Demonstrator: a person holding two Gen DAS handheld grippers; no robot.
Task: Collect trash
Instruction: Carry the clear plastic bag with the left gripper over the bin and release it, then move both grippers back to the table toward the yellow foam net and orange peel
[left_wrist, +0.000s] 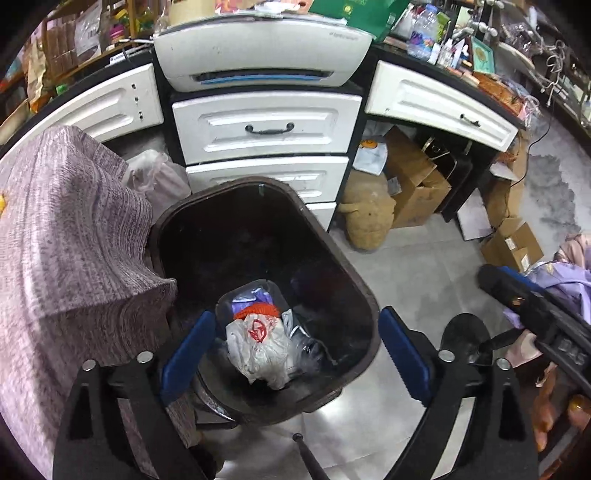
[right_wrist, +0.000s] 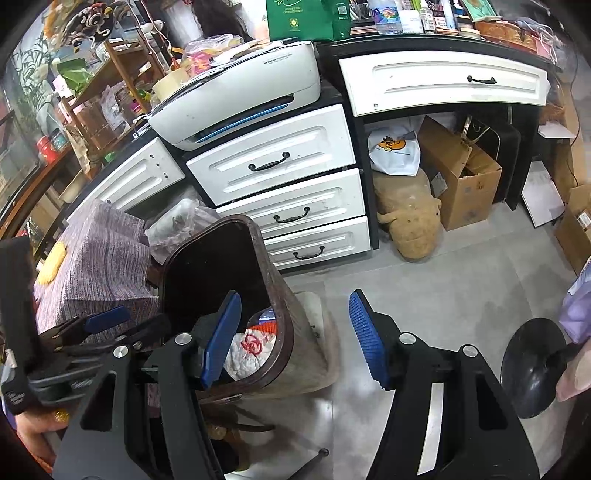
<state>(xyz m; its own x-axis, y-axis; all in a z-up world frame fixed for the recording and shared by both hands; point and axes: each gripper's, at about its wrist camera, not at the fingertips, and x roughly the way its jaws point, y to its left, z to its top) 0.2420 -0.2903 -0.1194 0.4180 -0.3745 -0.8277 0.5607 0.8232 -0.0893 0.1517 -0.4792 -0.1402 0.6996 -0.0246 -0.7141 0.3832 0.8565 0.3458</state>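
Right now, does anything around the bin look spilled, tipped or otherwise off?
Nothing spilled. The brown bin stands upright, with the white bag with red print and other trash inside it. One oddity: the left drawer front has bare screw holes and no handle, unlike the other drawers.

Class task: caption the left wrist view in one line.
Open left tool above a dark bin holding a crumpled white bag.
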